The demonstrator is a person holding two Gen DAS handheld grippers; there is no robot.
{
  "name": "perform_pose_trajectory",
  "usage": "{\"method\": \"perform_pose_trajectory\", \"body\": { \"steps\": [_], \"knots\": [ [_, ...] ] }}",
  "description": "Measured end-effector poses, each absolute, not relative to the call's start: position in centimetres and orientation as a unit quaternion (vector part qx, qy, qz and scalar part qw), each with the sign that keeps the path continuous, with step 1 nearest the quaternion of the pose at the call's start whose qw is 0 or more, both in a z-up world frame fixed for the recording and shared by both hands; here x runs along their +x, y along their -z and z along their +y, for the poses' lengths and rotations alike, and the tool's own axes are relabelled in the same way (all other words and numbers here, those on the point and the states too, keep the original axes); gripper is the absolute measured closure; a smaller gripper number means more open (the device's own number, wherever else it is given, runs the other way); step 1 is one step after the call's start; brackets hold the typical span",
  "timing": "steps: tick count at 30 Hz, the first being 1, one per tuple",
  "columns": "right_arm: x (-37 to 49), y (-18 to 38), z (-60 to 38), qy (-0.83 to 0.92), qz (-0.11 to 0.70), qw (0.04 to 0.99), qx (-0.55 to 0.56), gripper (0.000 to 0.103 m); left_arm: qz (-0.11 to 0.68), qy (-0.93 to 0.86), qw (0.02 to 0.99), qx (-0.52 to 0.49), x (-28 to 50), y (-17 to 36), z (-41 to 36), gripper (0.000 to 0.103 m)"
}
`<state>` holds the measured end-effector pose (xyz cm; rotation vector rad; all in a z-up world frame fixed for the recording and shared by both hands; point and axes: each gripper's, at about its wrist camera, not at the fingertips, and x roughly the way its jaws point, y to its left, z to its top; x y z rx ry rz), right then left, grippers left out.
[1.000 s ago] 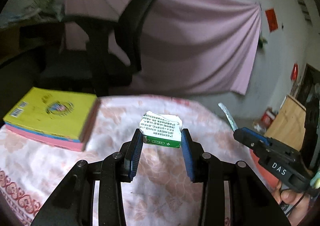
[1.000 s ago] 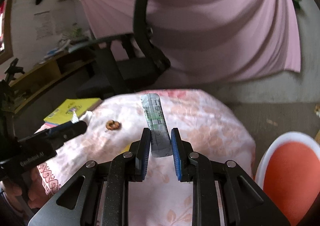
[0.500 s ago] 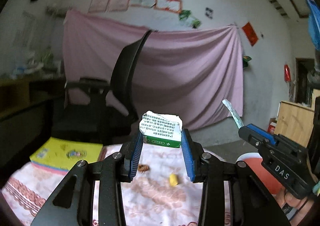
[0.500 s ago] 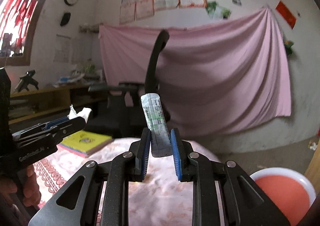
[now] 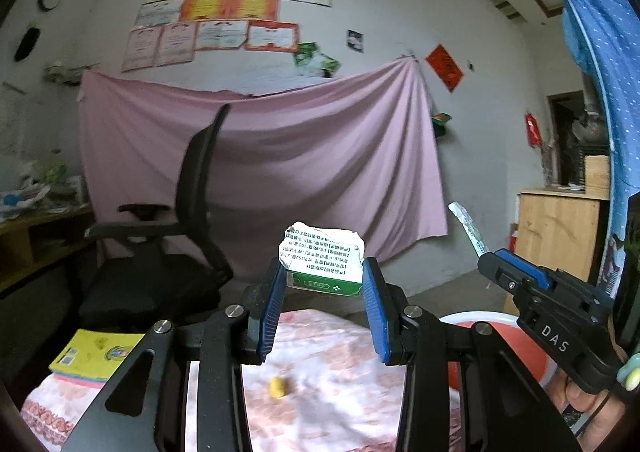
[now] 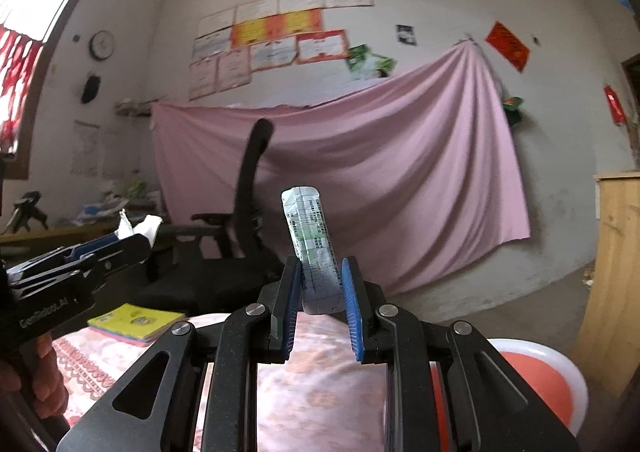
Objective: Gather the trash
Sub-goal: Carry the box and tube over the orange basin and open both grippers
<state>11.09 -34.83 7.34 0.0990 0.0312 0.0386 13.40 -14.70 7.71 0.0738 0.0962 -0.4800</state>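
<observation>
Tongs aloft over table edge (image 5: 320, 322): left (image 5: 324, 312) clenched on carton (image 5: 322, 266), right (image 6: 320, 310) on wrapper (image 6: 314, 248).

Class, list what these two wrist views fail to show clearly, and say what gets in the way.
- Red basin, right wrist view: contents cut off by the frame edge and the right gripper.
- Yellow scrap, left wrist view: too small and blurred to identify.
- Carton print: too small to read.
- Wrapper text: blurred.
</observation>
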Motion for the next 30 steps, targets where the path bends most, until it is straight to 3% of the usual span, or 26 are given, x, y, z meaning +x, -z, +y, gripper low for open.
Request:
{"method": "perform_pose_trajectory", "body": {
  "steps": [17,24,30],
  "knots": [
    [11.8,-4.5,-45.1,0.094,0.093,0.981,0.141,0.083,0.109,0.349,0.929,0.053,15.5,-6.7,-26.0,0.069],
    [12.4,-3.2,-49.0,0.118,0.157,0.961,0.195,0.083,0.218,0.405,0.886,0.056,18.3,-3.9,-30.5,0.069],
    [12.6,-2.1,-50.8,0.129,0.192,0.947,0.222,0.082,0.266,0.399,0.875,0.068,19.5,-3.1,-32.6,0.069]
  ]
}}
